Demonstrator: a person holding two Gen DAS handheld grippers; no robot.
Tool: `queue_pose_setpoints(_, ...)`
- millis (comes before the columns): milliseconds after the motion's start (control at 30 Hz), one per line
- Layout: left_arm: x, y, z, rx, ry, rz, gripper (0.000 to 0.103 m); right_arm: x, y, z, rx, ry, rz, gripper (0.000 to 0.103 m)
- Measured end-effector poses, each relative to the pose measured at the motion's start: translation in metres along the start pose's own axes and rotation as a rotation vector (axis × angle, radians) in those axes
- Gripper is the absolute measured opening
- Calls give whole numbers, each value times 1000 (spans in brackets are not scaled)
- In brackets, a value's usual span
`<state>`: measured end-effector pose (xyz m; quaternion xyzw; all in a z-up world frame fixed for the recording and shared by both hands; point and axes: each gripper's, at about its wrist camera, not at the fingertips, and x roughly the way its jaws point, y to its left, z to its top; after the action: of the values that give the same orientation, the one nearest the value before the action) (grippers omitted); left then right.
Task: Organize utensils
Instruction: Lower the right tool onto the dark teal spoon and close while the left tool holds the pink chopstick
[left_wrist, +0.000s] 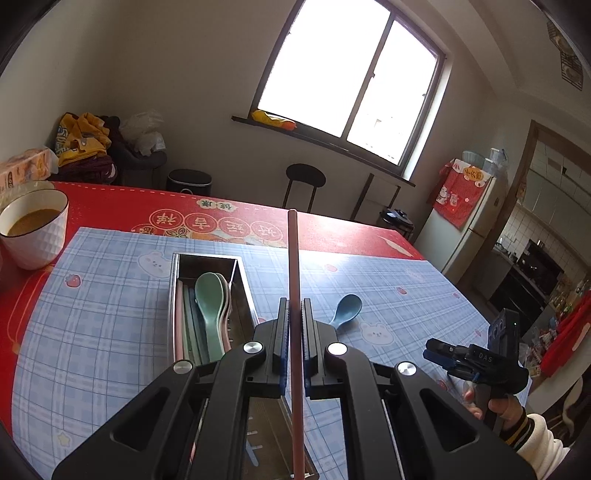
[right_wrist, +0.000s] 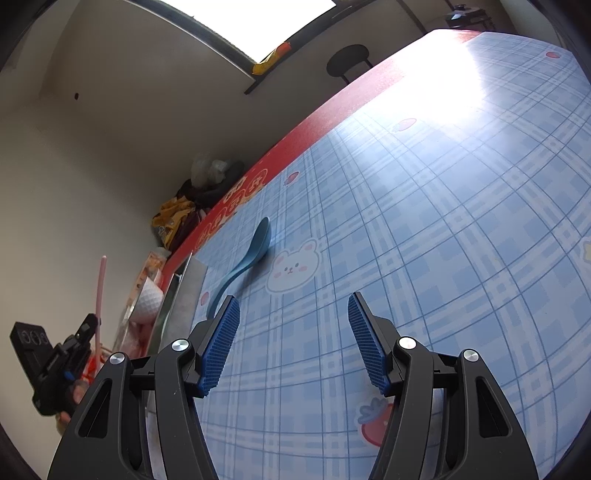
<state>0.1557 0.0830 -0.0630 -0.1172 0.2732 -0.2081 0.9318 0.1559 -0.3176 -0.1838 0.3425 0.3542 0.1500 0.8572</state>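
Observation:
My left gripper (left_wrist: 294, 306) is shut on a pink chopstick (left_wrist: 293, 258) that points away from me, held above the metal utensil box (left_wrist: 242, 288). The box holds a green spoon (left_wrist: 209, 295), a pink spoon under it, and several chopsticks. A blue spoon (left_wrist: 347, 308) lies on the blue plaid mat right of the box; it also shows in the right wrist view (right_wrist: 251, 254). My right gripper (right_wrist: 293, 306) is open and empty, hovering over the mat just right of the blue spoon's handle. The left gripper (right_wrist: 86, 328) with the chopstick (right_wrist: 100, 291) shows at far left.
A white bowl (left_wrist: 35, 229) of brown liquid stands at the table's far left on the red cloth (left_wrist: 110, 206). A tissue box (left_wrist: 26, 168) sits behind it. A stool (left_wrist: 304, 181) and bin stand beyond the far edge. The plaid mat (right_wrist: 443, 221) covers the table's middle.

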Motion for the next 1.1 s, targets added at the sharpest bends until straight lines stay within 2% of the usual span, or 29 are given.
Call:
queue_pose_setpoints(167,6,25,-6,-81,2,-48,6,8,6,0,-14,40,-14,59)
queue_pose_setpoints(367,2,32,-9,-87,-14,-34,6,39,43,1,-139,130,-130,59)
queue_pose_setpoints(567,3,40,-8,-108,-27,-5,6,89,74,2,-99,184,-126,59)
queue_pose_setpoints(867,0,49,-6,-128,-41,15,6,139,116,2,-75,185,-191,60)
queue_pose_setpoints(1100,1,49,-7,-131,-35,24,6,157,123,9,-40,124,-243,59)
